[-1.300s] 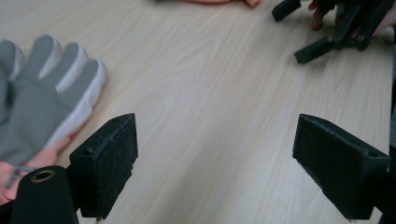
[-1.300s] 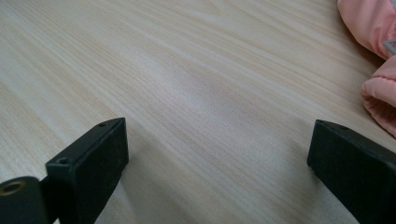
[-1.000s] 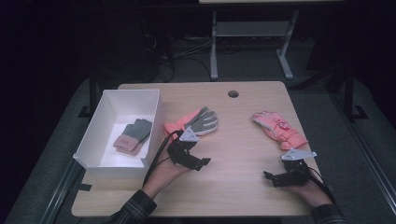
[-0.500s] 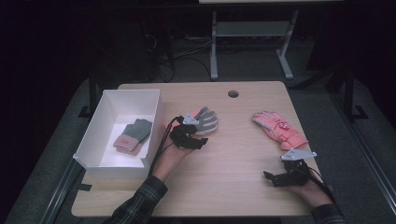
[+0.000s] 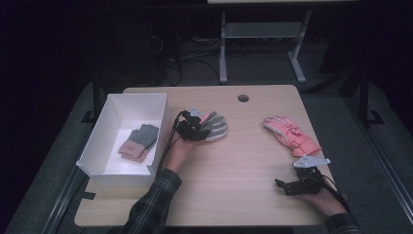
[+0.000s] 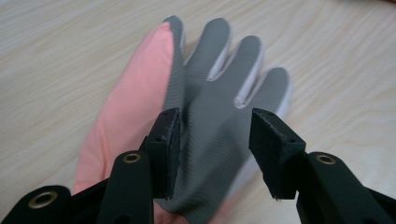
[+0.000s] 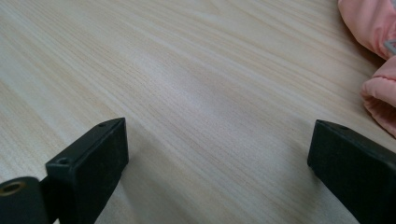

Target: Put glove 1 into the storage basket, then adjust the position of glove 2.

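Left tool (image 5: 194, 127) sits over the cuff end of the grey-palmed, salmon-pink fabric glove (image 5: 215, 126) near the middle of the light wooden counter (image 5: 234, 195), just right of the white rectangular box (image 5: 109, 139). Its jaws have just been closing and stand half apart, straddling the glove's palm; pads not pressing on the fabric yet (gap visible on both sides in the left gripper view). The glove lies flat, palm up, long axis roughly along the counter's width: fingers (image 6: 219, 44) point right in the high view, away from the box, cuff toward the tool. Right tool (image 5: 292, 186) rests near the counter's front right corner, jaws wide apart, nothing between them. A second pink glove (image 5: 291, 136) lies just beyond it.
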### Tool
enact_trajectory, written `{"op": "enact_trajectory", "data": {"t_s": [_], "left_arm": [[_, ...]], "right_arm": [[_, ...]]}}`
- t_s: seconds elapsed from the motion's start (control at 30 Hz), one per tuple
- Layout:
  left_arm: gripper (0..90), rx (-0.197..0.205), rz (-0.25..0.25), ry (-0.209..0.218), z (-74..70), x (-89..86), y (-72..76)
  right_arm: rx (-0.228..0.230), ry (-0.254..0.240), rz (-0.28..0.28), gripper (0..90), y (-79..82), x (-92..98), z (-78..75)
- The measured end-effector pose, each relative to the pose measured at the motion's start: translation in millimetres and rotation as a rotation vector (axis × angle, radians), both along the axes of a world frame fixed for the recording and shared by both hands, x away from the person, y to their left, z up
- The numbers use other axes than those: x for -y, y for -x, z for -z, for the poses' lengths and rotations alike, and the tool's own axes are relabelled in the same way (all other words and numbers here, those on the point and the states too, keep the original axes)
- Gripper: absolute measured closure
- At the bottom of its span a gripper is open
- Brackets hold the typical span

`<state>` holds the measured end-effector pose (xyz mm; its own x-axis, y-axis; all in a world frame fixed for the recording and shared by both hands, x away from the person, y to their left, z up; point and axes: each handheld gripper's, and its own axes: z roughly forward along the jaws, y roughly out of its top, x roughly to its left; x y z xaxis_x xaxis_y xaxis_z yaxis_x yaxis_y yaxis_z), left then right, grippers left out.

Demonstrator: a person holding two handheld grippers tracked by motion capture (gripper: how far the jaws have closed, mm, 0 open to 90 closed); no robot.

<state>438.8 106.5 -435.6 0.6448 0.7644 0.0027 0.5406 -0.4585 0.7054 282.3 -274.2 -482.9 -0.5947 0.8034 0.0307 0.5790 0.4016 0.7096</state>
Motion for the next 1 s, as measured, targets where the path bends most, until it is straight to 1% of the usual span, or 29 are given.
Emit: {"op": "enact_trajectory", "data": {"t_s": [0.07,0.17,0.23,0.27,0.3,0.33,0.43,0.47,0.57,0.63,0.7,0.73,0.77,0.93,1.0], "left_arm": [[53.1,-0.024,-0.004,0.005,4.2,-1.0,-3.1],[57.1,-0.045,-0.011,0.009,8.4,-1.6,-4.4],[63.3,-0.044,-0.013,-0.004,8.4,-2.0,-4.8],[68.7,-0.047,-0.017,-0.005,8.6,-2.3,-5.2],[70.7,-0.056,-0.021,-0.001,9.2,-2.6,-5.9],[74.5,-0.061,-0.022,-0.007,9.1,-3.0,-6.0],[84.8,-0.061,-0.016,-0.006,7.7,-3.6,-5.9],[87.3,-0.058,-0.018,0.002,7.0,-3.0,-5.6],[88.8,-0.077,-0.012,0.010,4.2,-3.2,-4.0],[88.9,-0.081,-0.003,0.021,2.1,-2.9,-2.5],[89.0,-0.080,0.008,0.022,-0.7,-1.6,0.2],[88.9,-0.081,0.016,0.028,-2.3,-0.8,1.9],[88.9,-0.083,0.024,0.044,-3.9,0.6,4.1],[88.9,-0.082,0.099,0.047,-13.0,10.0,18.6],[88.9,-0.077,0.125,0.057,-16.3,15.8,25.2]], "right_arm": [[0.000,0.001,-0.002,4.6,0.0,0.1,0.0],[0.000,0.000,-0.001,4.5,0.0,0.1,0.0],[0.000,0.000,-0.002,4.5,0.0,0.1,0.0],[0.000,0.000,-0.001,4.5,0.0,0.0,0.0],[0.000,0.000,-0.001,4.6,0.0,0.0,0.0],[0.000,0.000,-0.001,4.5,0.0,0.0,0.0],[0.000,0.000,-0.002,4.6,0.0,0.0,0.0],[0.000,0.000,-0.001,4.6,0.0,0.0,0.0],[0.000,0.000,-0.002,4.5,0.0,0.1,0.0],[-0.001,0.000,-0.002,4.5,0.0,0.1,0.0],[0.000,0.000,-0.002,4.5,-0.1,0.1,0.0],[0.000,0.000,-0.002,4.5,0.0,0.1,0.0],[0.000,0.001,-0.003,4.5,-0.1,0.2,0.0],[0.000,0.001,-0.003,4.5,0.0,0.2,0.0],[-0.001,0.000,-0.002,4.5,0.0,0.1,0.0]]}}
